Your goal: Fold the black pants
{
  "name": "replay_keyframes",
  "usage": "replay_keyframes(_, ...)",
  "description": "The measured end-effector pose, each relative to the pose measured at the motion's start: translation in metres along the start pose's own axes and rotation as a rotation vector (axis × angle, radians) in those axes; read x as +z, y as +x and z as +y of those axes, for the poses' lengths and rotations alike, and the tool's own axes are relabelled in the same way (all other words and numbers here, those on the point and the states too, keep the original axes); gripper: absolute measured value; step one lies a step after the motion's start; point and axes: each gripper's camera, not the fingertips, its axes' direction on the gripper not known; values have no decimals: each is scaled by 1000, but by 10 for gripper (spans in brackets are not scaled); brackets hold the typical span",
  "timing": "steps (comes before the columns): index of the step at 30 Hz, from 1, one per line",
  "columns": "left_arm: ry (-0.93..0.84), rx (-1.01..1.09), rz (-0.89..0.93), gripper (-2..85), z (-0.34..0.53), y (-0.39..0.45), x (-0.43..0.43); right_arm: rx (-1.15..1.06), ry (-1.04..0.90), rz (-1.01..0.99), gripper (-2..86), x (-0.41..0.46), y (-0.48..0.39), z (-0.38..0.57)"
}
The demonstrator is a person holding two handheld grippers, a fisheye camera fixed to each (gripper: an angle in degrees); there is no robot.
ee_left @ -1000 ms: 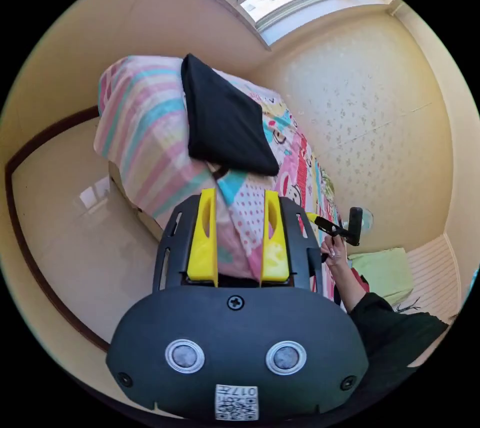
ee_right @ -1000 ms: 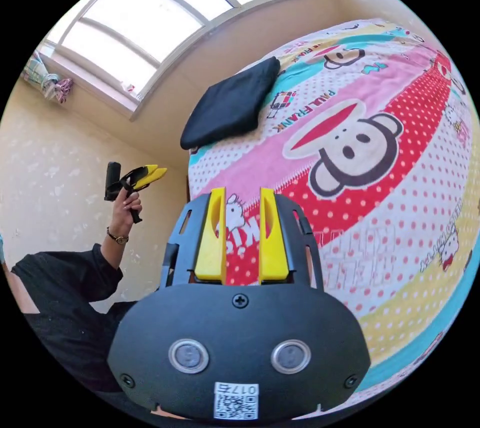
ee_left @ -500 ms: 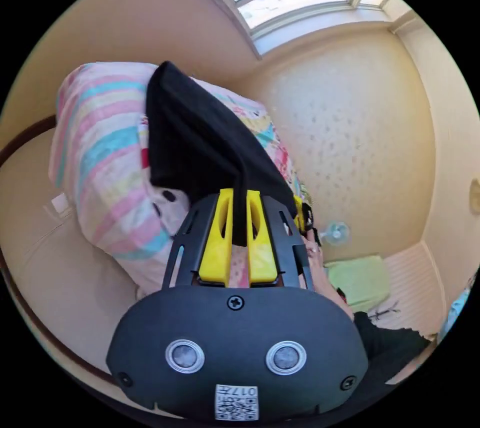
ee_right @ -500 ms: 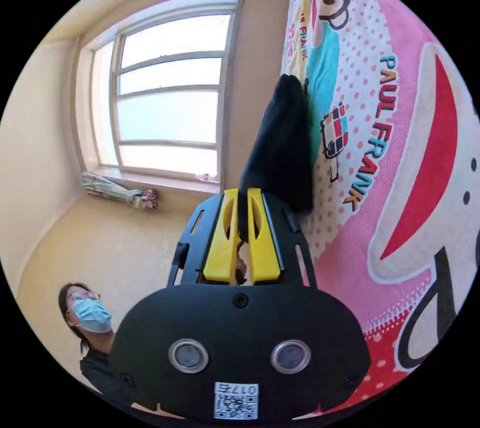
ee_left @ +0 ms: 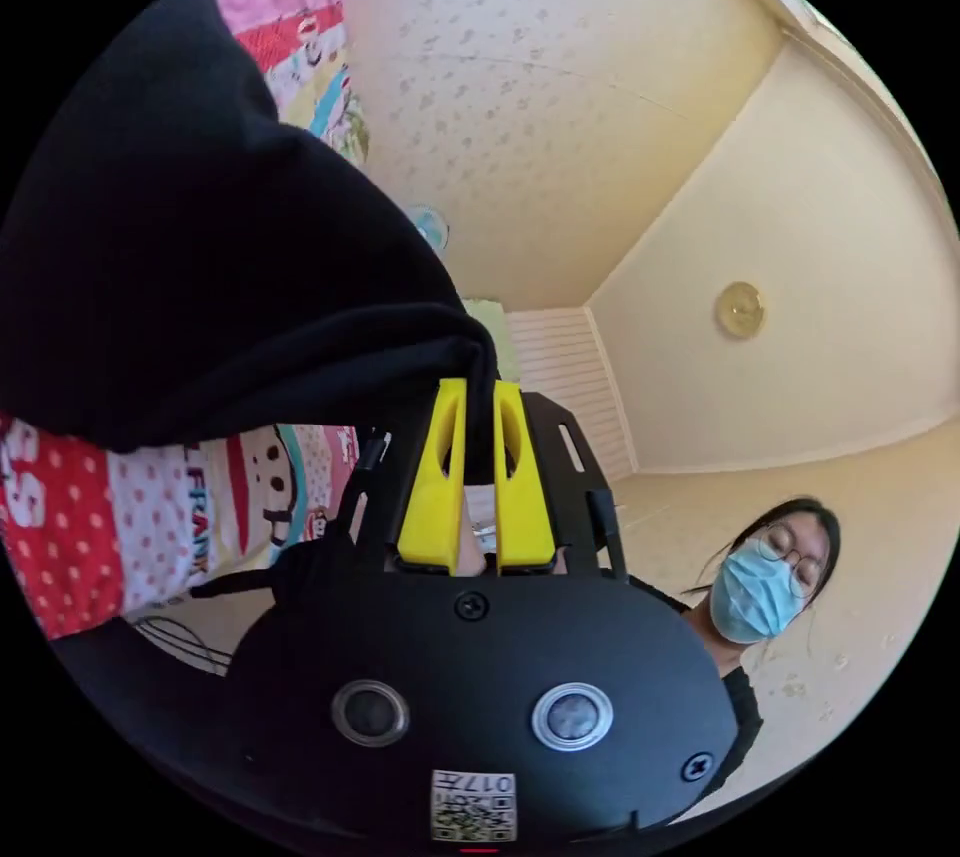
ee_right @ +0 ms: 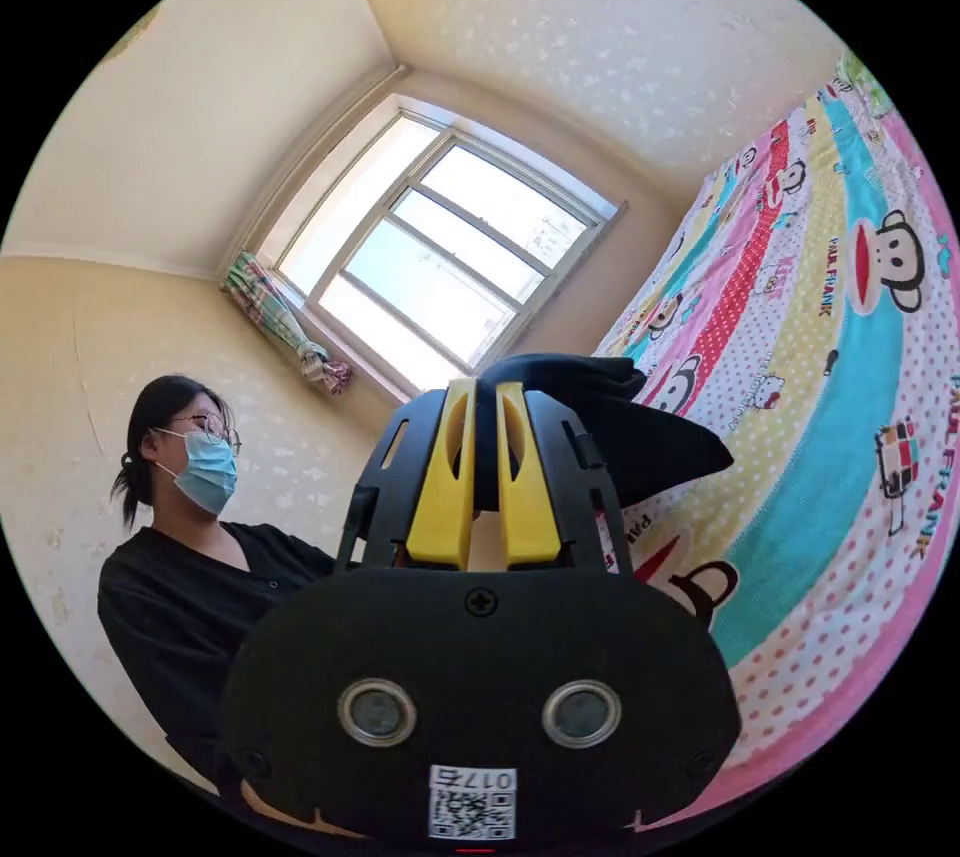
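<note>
Left gripper [ee_left: 478, 442]: yellow jaws pressed together on a pinch of the black pants [ee_left: 190, 267], fabric edge caught between the tips. In the left gripper view the bulk of the cloth spreads away ahead and to the left of the jaws as one thick, bunched mass, with the patterned bedspread [ee_left: 120, 517] showing just below and behind it.

Right gripper [ee_right: 484, 437]: jaws likewise clamped on black fabric, a fold of the pants [ee_right: 620, 437] rising just past the tips and trailing off to the right of the jaws, over the bedspread [ee_right: 830, 417]. Cloth looks partly lifted here; whether its far end touches the bed, can't tell.

Person [ee_right: 190, 537] sits to the left of the right gripper, near a window [ee_right: 440, 257].

Progress, as a judgement: pants are already a compact, multi-layer bundle, not laid out long, so some folding seems done. Both grippers hold an edge, so a lift or fold step seems to be in hand. Left to do, likely: bring the held edge over, lay it flat on the bed, release both pinches. Layer count and neatness not readable, too much cloth close to the lens.
</note>
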Motion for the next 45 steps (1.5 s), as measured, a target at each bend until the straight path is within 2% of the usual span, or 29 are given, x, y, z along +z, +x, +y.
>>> replay_keyframes(2, -26, -121, 66, 50, 13, -32, 25, 24, 66, 160, 16, -53, -6, 55)
replay_keyframes(5, -40, -227, 146, 50, 36, -66, 51, 122, 54, 374, 16, -86, 2, 116)
replay_keyframes(7, -45, -253, 153, 50, 48, -74, 58, 163, 51, 429, 17, -95, 8, 146)
replay_keyframes(10, -59, -271, 98, 51, 59, -76, 67, 229, 12, 492, 21, -94, 25, 178)
replay_keyframes(13, -26, -298, 101, 51, 64, -77, 70, 296, -53, 702, 27, -78, 38, 190)
replay_keyframes(19, -33, -311, 99, 51, 65, -75, 69, 241, 102, 981, 60, -52, 17, 200)
replay_keyframes(21, -43, -316, 96, 52, 65, -75, 70, 216, 89, 954, 78, -32, 19, 198)
replay_keyframes(26, -62, -272, 46, 64, 68, -69, 76, 148, -46, 701, 97, 62, 51, 179)
replay_keyframes(30, -76, -242, 10, 78, 82, -67, 77, 126, -197, 654, 117, 148, 79, 163)
replay_keyframes(32, -89, -213, -53, 83, 89, -63, 73, 113, -334, 659, 131, 212, 104, 154)
replay_keyframes(34, -56, -202, -154, 109, 99, -59, 61, 84, -440, 701, 138, 264, 126, 155)
replay_keyframes(36, 72, -211, -286, 133, 114, -54, 34, 73, -585, 813, 142, 315, 157, 166)
replay_keyframes(38, 191, -209, -347, 135, 124, -52, 11, 0, -773, 1008, 137, 369, 190, 199)
replay_keyframes(40, 310, -198, -370, 135, 131, -50, -14, -96, -777, 1054, 111, 380, 186, 219)
replay_keyframes(42, 451, -169, -429, 136, 134, -44, -44, -146, -786, 1068, 47, 375, 177, 235)
replay_keyframes(45, 580, -145, -579, 140, 123, -41, -71, -151, -705, 996, 28, 351, 169, 262)
